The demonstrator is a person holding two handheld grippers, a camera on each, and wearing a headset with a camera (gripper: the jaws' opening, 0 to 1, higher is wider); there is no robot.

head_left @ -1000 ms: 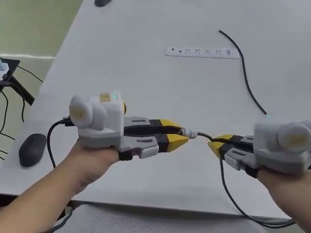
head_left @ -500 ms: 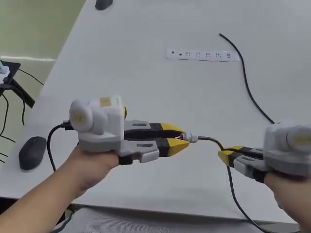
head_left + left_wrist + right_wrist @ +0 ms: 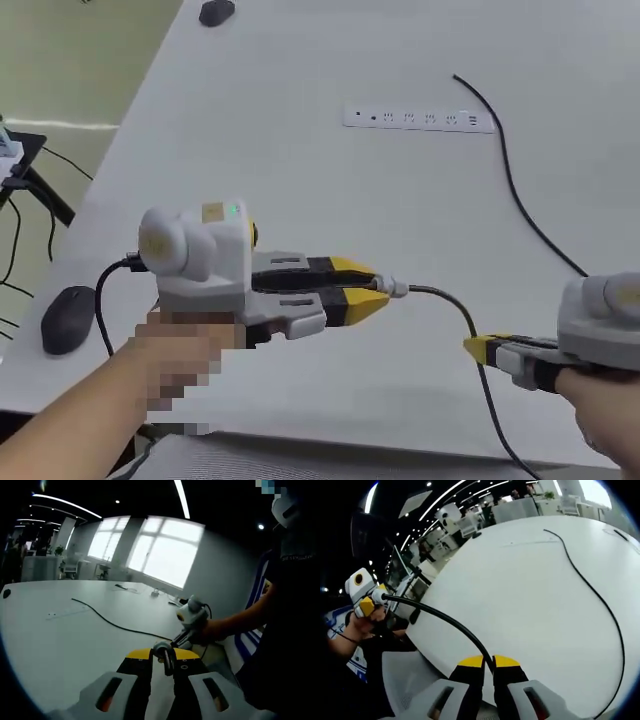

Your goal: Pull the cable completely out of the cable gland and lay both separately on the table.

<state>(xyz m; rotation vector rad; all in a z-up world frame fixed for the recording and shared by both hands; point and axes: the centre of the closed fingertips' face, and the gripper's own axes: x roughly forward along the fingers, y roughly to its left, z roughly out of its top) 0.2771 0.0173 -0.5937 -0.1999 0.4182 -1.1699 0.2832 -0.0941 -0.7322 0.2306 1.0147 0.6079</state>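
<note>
Over the last second our right gripper (image 3: 470, 347) has drawn off toward 4 o'clock from the left gripper (image 3: 380, 287). A longer run of cable (image 3: 452, 300) now shows between them. We judge the pull under way but not finished, since the cable still enters the gland (image 3: 397, 288). The left gripper's jaws are clamped on the gland, held above the table (image 3: 300, 200) near its front edge. The right gripper's jaws are pinched on the cable, whose tail drops past that edge at 6 o'clock. We count two grippers, one gland and one cable in work. There is also one strip (image 3: 418, 119) at 12 o'clock with one lead (image 3: 510, 170), one mouse (image 3: 66, 320) at 9 o'clock and a second mouse (image 3: 215, 12) at 11 o'clock.
</note>
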